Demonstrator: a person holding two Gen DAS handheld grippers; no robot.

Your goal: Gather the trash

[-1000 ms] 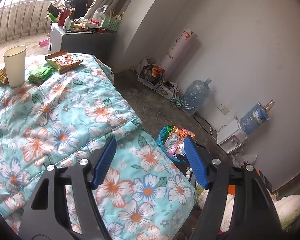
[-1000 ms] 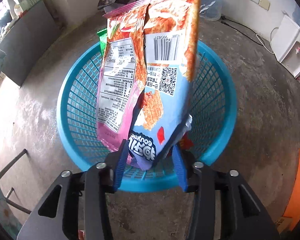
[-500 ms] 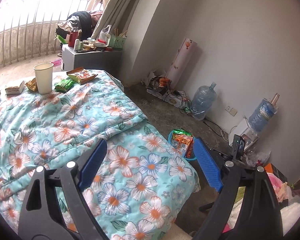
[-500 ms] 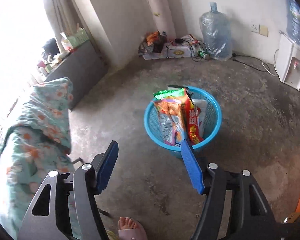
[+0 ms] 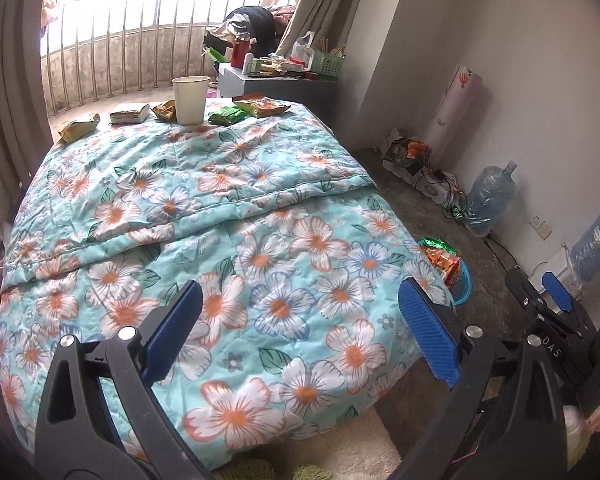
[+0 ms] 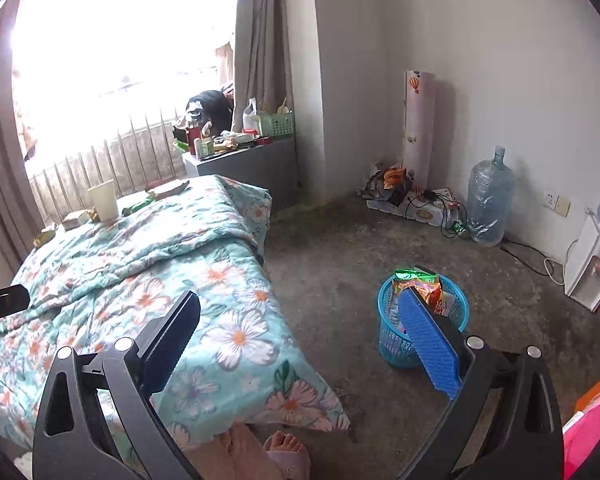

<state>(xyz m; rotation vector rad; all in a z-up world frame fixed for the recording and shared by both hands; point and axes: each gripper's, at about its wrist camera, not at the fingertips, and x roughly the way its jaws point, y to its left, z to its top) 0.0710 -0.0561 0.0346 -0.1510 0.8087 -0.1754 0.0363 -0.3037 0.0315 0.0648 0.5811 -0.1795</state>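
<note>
A blue mesh trash basket (image 6: 388, 340) stands on the concrete floor, with snack wrappers (image 6: 418, 282) sticking up out of it; it also shows in the left wrist view (image 5: 462, 286). On the far end of the floral bed lie more trash: a white paper cup (image 5: 191, 100), a green packet (image 5: 228, 115), an orange packet (image 5: 262, 107) and other packets (image 5: 129, 114). My left gripper (image 5: 300, 320) is open and empty above the near end of the bed. My right gripper (image 6: 300, 324) is open and empty, held high between bed and basket.
The floral quilt (image 5: 220, 220) covers the bed. A grey cabinet (image 6: 252, 164) with clutter stands by the window. A water jug (image 6: 488, 196), cables, a roll (image 6: 419, 120) and a water dispenser (image 6: 588, 272) line the wall. A bare foot (image 6: 286, 446) is below.
My right gripper opened and let the snack bag go into the basket, then rose and pulled back. My left gripper pulled back and up, showing the whole bed.
</note>
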